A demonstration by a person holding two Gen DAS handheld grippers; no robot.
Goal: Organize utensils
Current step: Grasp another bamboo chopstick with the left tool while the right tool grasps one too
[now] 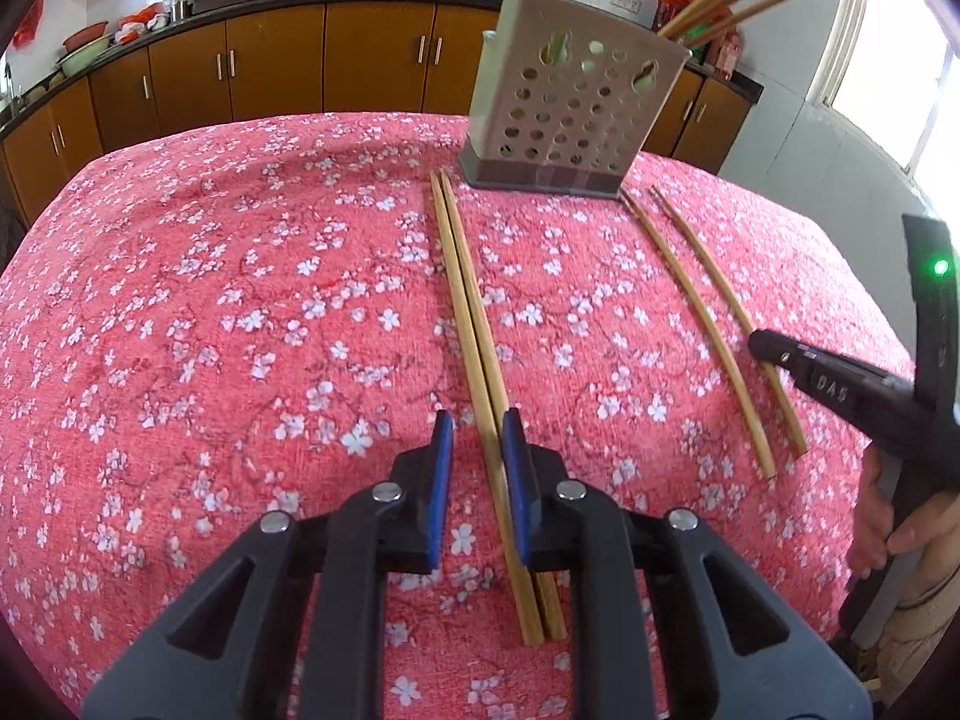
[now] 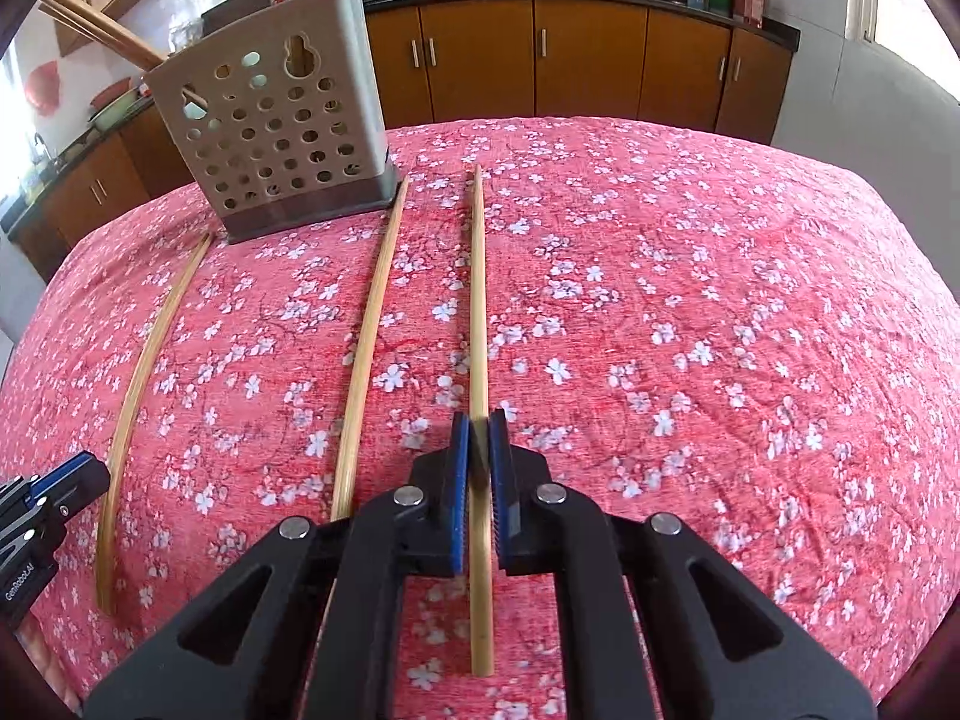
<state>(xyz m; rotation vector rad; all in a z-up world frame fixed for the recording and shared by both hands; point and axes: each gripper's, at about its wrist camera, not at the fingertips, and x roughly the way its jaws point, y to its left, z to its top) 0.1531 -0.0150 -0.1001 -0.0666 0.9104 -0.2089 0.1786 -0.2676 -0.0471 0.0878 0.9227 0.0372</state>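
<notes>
A grey perforated utensil holder (image 1: pixel 567 114) stands at the far side of the red flowered tablecloth, with several chopsticks sticking out of it; it also shows in the right wrist view (image 2: pixel 270 138). A pair of bamboo chopsticks (image 1: pixel 465 306) lies side by side under my left gripper (image 1: pixel 477 429), whose blue pads are open around one of them. Two more chopsticks (image 1: pixel 690 300) lie to the right. My right gripper (image 2: pixel 479 432) is shut on a single chopstick (image 2: pixel 478 300). Another chopstick (image 2: pixel 369 348) lies just left of it.
A further chopstick (image 2: pixel 153 354) lies at the left of the right wrist view, near the left gripper's tip (image 2: pixel 72 480). Brown kitchen cabinets (image 1: pixel 270 66) with a black counter, woks and jars run behind the table. A window is at the right.
</notes>
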